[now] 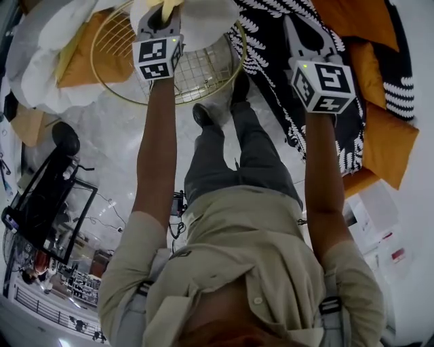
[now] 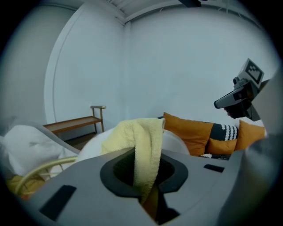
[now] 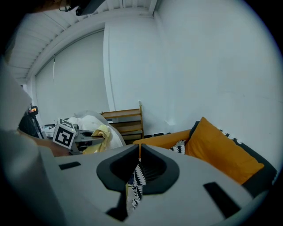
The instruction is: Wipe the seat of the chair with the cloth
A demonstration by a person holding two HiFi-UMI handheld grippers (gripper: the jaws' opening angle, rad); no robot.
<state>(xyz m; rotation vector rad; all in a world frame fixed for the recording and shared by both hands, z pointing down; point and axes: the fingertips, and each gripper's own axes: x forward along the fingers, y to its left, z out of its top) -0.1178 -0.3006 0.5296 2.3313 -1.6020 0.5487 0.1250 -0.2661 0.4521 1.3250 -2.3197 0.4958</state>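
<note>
The left tongs (image 2: 142, 176) are clamped on a fold of the yellow cloth (image 2: 137, 132), which droops over them above the wire chair (image 1: 203, 71). The cloth looks soft, light and limp, so a bunched grip mid-cloth should suit wiping. The right tongs (image 3: 139, 152) are closed on nothing.

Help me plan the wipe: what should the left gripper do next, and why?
Probably lower the left gripper onto the wire chair seat: it is shut on the yellow cloth, which seems bunched above the seat, not pressed on it.
</note>
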